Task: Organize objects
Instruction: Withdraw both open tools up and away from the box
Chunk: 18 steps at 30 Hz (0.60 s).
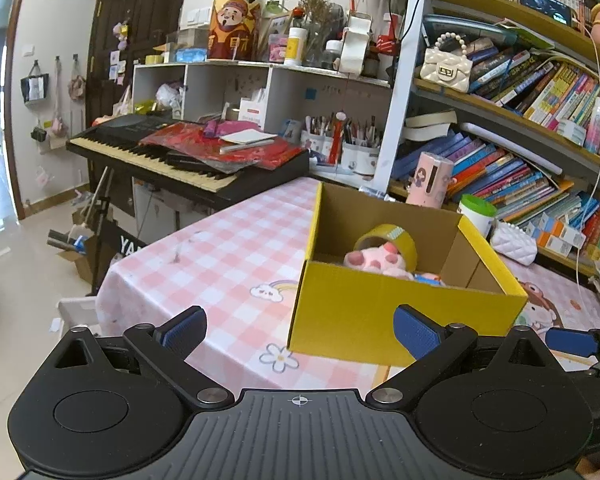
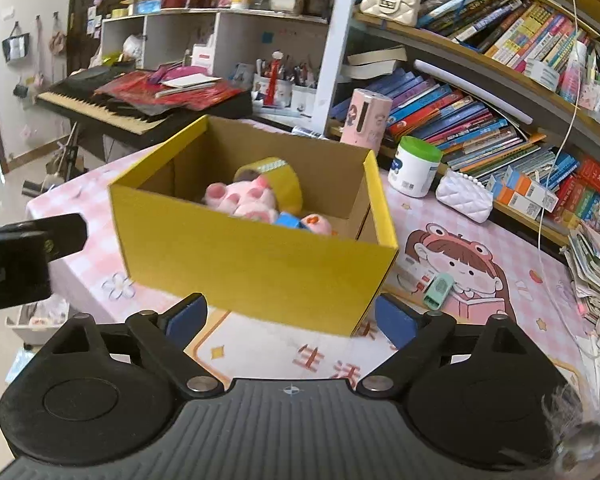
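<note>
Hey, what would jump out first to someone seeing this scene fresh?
The yellow box on the pink checked table, right ahead of both open grippers. Inside it lie a pink plush and a tape roll. Behind, a keyboard stands at the left and crammed bookshelves fill the right.

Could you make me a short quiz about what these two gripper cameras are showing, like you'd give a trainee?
1. True or false: the yellow box on the checked tablecloth is closed with a lid.
2. What lies in the box with the pink plush toy? A) a roll of tape B) a banana C) a mug
3. Fill in: the small green object lies on the tablecloth ___ the box.

Key
1. False: the box is open at the top.
2. A: the roll of tape leans behind the toy.
3. Outside, to the box's right in the right wrist view.
</note>
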Motion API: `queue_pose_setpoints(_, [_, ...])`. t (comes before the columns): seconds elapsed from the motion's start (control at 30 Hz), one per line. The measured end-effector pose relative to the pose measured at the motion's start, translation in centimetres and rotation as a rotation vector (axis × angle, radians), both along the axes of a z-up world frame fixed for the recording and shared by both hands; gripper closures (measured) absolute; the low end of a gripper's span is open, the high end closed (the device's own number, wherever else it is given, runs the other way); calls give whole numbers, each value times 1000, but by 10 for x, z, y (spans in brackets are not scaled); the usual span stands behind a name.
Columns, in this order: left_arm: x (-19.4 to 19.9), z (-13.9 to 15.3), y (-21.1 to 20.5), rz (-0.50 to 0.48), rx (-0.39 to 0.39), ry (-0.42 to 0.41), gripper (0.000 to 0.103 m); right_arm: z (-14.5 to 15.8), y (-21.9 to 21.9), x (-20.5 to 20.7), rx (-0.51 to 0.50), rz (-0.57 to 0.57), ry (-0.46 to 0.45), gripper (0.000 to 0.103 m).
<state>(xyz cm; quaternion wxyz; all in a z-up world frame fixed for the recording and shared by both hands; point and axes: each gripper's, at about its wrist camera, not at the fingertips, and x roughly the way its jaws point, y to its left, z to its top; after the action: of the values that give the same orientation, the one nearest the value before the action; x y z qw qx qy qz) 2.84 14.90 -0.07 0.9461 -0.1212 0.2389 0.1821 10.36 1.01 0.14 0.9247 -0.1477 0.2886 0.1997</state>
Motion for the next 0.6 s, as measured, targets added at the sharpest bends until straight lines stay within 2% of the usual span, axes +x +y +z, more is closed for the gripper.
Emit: queue_pose_setpoints(0.6, [-33, -6, -20, -94, 25, 41, 2, -10, -14, -48, -1, -23, 29, 9])
